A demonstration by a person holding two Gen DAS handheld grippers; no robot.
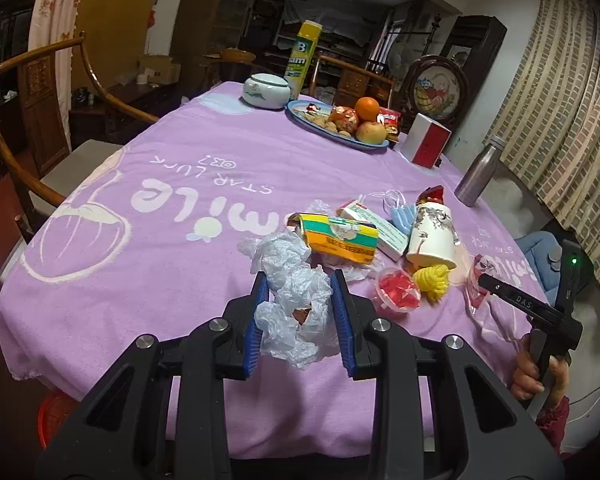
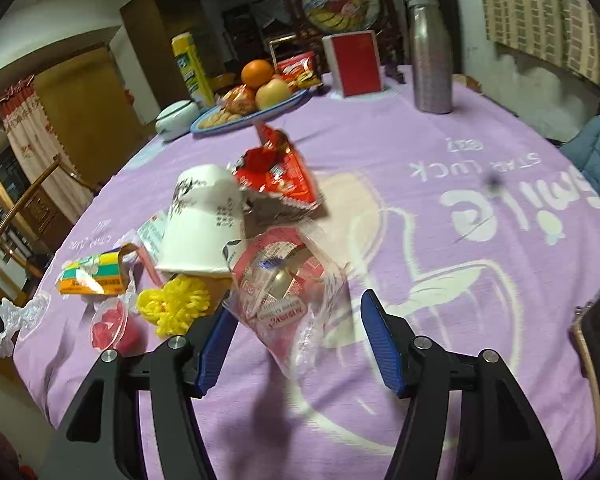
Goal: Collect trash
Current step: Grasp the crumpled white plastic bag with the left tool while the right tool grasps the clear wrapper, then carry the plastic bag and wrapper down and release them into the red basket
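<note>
Two blue ribbed pads of the left gripper [image 1: 300, 316] clamp a crumpled white plastic bag [image 1: 296, 308] above the purple fleece tablecloth [image 1: 140, 260]. The right gripper [image 2: 296, 340] stands spread around a clear crinkled wrapper [image 2: 284, 296] beside the overturned paper cup [image 2: 204, 228].

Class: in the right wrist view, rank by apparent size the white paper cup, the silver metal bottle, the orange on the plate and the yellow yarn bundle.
1. White paper cup, nearer the camera, so flattered.
2. Silver metal bottle.
3. Yellow yarn bundle.
4. Round orange, farthest back, so probably understated.
</note>
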